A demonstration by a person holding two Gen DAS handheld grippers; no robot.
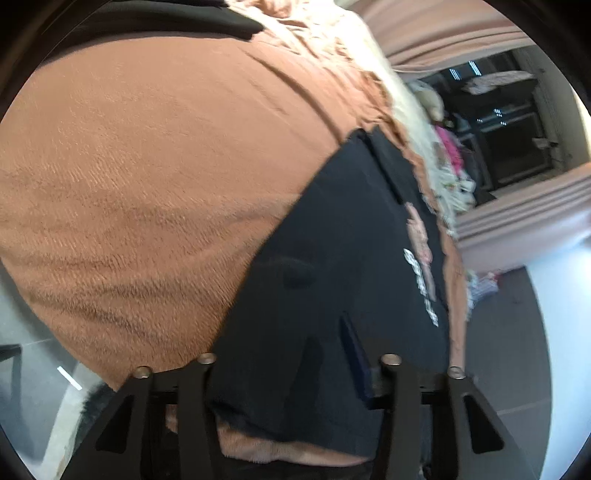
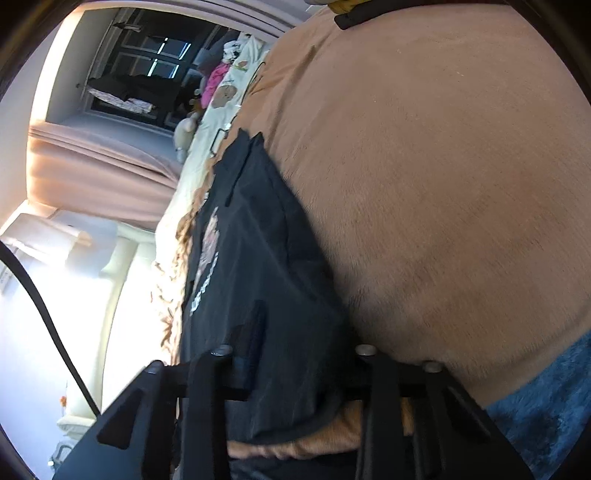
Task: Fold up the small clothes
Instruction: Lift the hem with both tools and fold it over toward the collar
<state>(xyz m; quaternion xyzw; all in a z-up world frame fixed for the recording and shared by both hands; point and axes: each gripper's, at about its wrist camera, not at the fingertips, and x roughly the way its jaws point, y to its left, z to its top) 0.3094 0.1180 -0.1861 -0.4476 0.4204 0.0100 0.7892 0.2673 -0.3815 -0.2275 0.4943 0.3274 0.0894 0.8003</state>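
A black T-shirt [image 1: 332, 240] with a pale print [image 1: 421, 266] lies on an orange-brown blanket [image 1: 147, 166]. My left gripper [image 1: 334, 347] reaches over the shirt's near edge. Its dark finger and its blue-padded finger [image 1: 354, 350] stand a little apart with black cloth between them, and I see no pinch. In the right wrist view the same shirt [image 2: 258, 229] is bunched up at its near hem. My right gripper [image 2: 280, 325] is shut on that fold. One finger [image 2: 255, 332] shows and the other is hidden behind the cloth. The blanket [image 2: 443, 184] fills the right side.
Cream patterned bedding [image 2: 229, 96] with a pink item [image 2: 216, 79] lies past the shirt. Pinkish curtains [image 1: 517, 221] and a dark window [image 1: 509, 129] stand behind. A blue fluffy fabric [image 2: 546, 398] shows at the blanket's near corner. Another black cloth [image 1: 166, 18] lies at the blanket's far end.
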